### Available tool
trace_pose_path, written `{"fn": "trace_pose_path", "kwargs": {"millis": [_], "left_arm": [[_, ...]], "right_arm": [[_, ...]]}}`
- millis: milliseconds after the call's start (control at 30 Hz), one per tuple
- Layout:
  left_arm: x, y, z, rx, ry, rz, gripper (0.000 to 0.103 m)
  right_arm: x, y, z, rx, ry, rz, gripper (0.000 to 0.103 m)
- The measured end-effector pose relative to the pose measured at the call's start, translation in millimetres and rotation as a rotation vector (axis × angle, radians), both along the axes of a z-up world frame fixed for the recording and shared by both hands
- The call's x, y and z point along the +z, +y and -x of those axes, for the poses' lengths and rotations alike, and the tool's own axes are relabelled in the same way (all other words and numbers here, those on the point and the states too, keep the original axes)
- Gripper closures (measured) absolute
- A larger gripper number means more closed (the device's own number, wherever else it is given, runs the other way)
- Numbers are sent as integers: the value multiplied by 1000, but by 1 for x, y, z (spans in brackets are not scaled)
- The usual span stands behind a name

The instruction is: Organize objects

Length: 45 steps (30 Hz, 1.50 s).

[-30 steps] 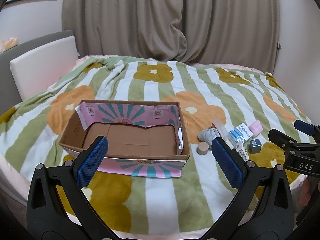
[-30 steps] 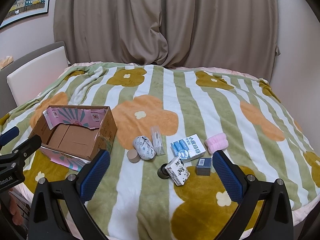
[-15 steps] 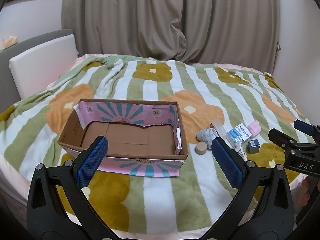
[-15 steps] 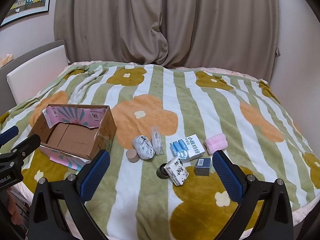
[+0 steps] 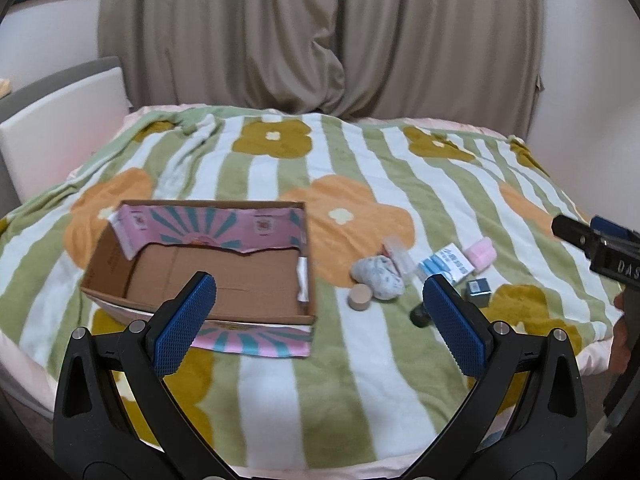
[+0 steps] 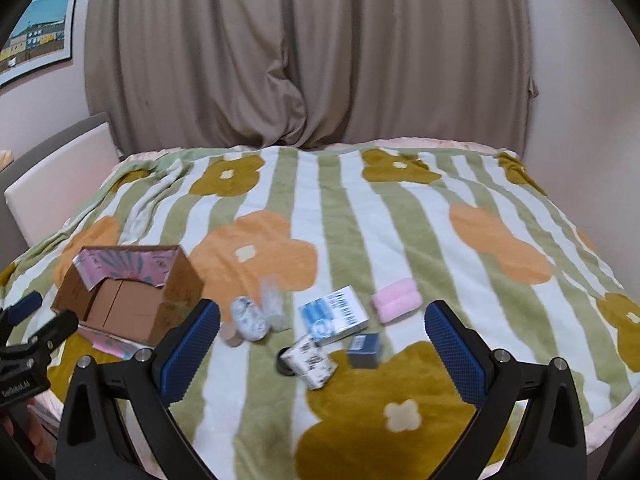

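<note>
Two grippers hang above the near edge of a bed, both spread wide with nothing between their blue pads. The left gripper [image 5: 320, 318] fills the bottom of its own view; the right gripper [image 6: 322, 344] fills the bottom of its own, and its black tip also pokes in at the right edge of the left view.

On the striped flower blanket [image 5: 280, 168] an open cardboard box [image 5: 208, 268] sits at centre left of the left view, lined with pink and teal paper, its brown floor bare. In the right view the same box lies at the left edge.

Right of the box the small things lie in a loose cluster, at centre right of the left view and lower centre of the right view. A round wooden cap [image 5: 359, 297] lies just beside a white patterned pouch [image 6: 249, 317]. Behind the pouch lies a clear packet [image 6: 273, 307], too blurred to tell more. A blue and white carton [image 6: 334, 315] lies near the middle, with a pink towel roll [image 6: 396, 300] to its right. Below the carton, a small black-and-white printed box [image 6: 310, 361] touches a dark round item [image 6: 283, 363], and a small dark blue box [image 6: 364, 350] lies just to its right.

A tan curtain [image 6: 304, 52] fills the upper frame, and a framed picture [image 6: 36, 32] hangs at upper left.
</note>
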State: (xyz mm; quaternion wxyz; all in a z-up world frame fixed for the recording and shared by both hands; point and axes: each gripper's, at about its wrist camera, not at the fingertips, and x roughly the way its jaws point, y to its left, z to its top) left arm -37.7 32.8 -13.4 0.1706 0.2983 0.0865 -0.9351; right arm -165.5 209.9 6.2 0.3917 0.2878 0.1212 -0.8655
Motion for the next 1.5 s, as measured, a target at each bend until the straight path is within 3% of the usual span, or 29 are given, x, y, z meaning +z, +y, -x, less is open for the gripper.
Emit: {"fn": "trace_pose_path", "kwargs": {"millis": [233,433,1000,1300,1500], "left_arm": [[-18,37,34,-64,-43,-22,0],[-34,69,58,-126,-86,17,0],[-118,150,153,-361,-287,158,0],[-156,149,178,-368,-405,218,0],[-174,147,188,-364,-441,248,0]], "right_arm": [[-2,13,43,-26,1,-27,1],[-17,15,80,-21,-29,-62,1],[-98,-17,161,30,-93,-232,1],[-130,-41,179,87,-111,-295,1],[-146,-56,186,109,-109,-323,1]]}}
